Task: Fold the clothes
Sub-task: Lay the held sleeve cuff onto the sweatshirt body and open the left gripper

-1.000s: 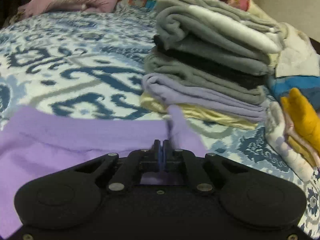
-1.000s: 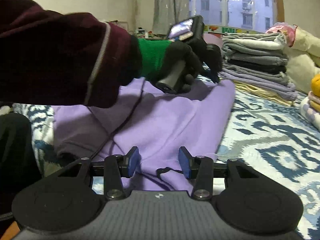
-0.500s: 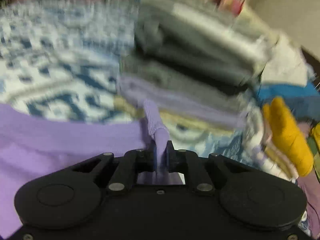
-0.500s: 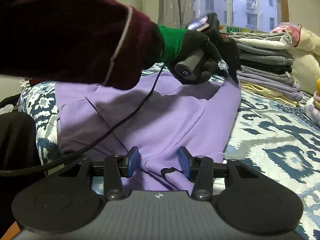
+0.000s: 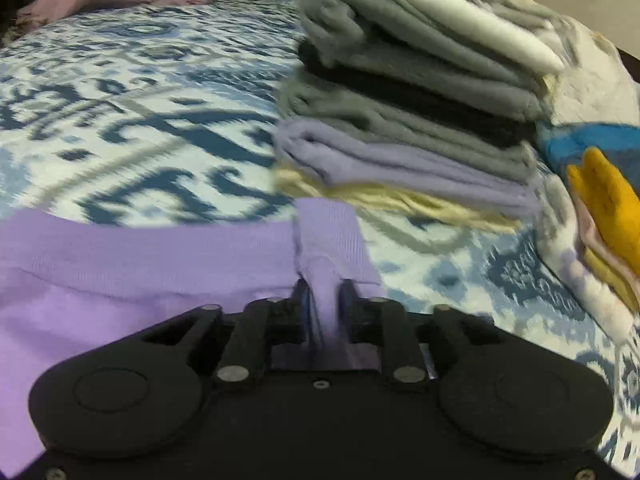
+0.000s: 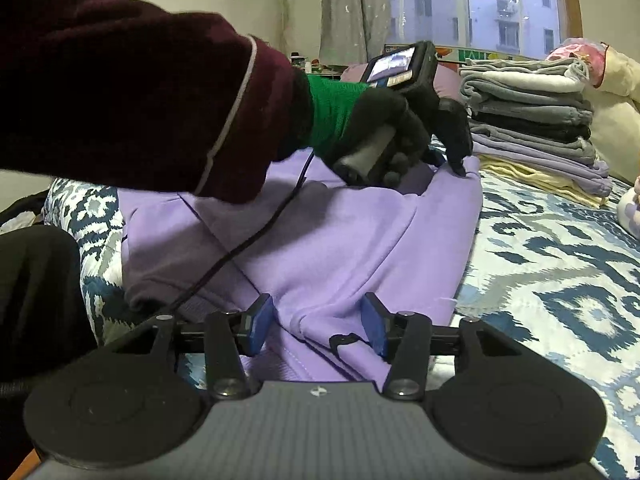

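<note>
A lilac garment [image 5: 132, 268] runs between the black left gripper [image 5: 323, 294] jaws and the blue-padded right gripper [image 6: 316, 326] jaws, over a white bedspread [image 5: 132, 128] with blue and grey motifs, beyond which sits a grey, black, lavender and pale-yellow stack [image 5: 416, 92].

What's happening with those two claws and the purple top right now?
Left gripper opening, purple sweatshirt cuff between its jaws. Right gripper opening, astride hem, not pinching. Folded stack stands clear.

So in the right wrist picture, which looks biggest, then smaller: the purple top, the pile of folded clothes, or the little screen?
1. purple top
2. pile of folded clothes, though it sits farther from the camera
3. little screen
</note>
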Available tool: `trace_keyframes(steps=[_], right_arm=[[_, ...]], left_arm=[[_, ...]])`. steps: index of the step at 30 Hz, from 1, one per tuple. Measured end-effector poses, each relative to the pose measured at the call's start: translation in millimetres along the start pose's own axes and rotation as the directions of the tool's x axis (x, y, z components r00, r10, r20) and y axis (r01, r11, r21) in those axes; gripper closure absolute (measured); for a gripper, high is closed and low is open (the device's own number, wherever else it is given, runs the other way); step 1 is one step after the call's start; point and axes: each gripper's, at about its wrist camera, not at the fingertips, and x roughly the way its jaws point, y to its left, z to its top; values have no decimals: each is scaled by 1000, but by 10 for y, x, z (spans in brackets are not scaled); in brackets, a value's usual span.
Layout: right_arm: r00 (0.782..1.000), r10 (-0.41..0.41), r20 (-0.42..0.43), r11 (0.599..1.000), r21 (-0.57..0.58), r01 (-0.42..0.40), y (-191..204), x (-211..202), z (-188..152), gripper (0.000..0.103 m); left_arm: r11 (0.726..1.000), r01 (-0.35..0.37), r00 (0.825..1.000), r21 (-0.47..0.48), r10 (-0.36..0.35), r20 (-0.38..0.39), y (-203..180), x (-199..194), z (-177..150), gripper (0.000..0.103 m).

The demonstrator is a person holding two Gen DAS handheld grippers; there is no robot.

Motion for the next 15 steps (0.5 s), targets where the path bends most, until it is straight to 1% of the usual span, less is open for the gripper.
trace_keyframes(steps=[2, 3, 4, 5, 7, 8, 11, 12, 13, 14, 15], right_arm=[[1000, -1, -2, 1000, -3, 1, 15, 2, 0, 51], [1000, -2, -2, 1000, -2, 2, 18, 0, -2, 51], [1000, -3, -1, 1000, -1, 3, 20, -1, -5, 51], [1000, -3, -1, 1000, -1, 3, 21, -2, -7, 51], [1000, -5, 0, 1000, -1, 5, 22, -4, -10, 51], [1000, -5, 1, 1000, 1, 5, 23, -2, -11, 51], [1000, -3, 3, 1000, 4, 3, 22, 1, -16, 50], [1000, -2, 4, 1000, 5, 2, 22, 3, -18, 50], [1000, 0, 5, 1000, 6, 0, 22, 4, -20, 50], [1000, 1, 5, 1000, 7, -1, 21, 6, -20, 49], [1000, 3, 4, 1000, 8, -3, 21, 11, -17, 49]], left_arm=[[999, -32, 997, 9, 31, 66, 8, -175, 24, 77], [999, -36, 995, 31, 33, 96, -20, -258, 34, 77], [998, -27, 993, 61, 20, 118, -65, -314, 44, 77], [996, -9, 993, 91, -2, 122, -122, -329, 52, 77], [988, 23, 993, 155, -40, 108, -254, -310, 58, 77], [982, 17, 995, 186, -35, 93, -323, -251, 51, 78], [970, -31, 999, 241, 27, 23, -405, 54, -1, 79], [962, -44, 999, 269, 43, 9, -415, 159, -33, 77], [951, -55, 998, 306, 56, 5, -417, 262, -76, 70], [946, -54, 998, 319, 58, -1, -414, 307, -77, 68], [948, -46, 999, 314, 52, -9, -407, 304, -43, 68]])
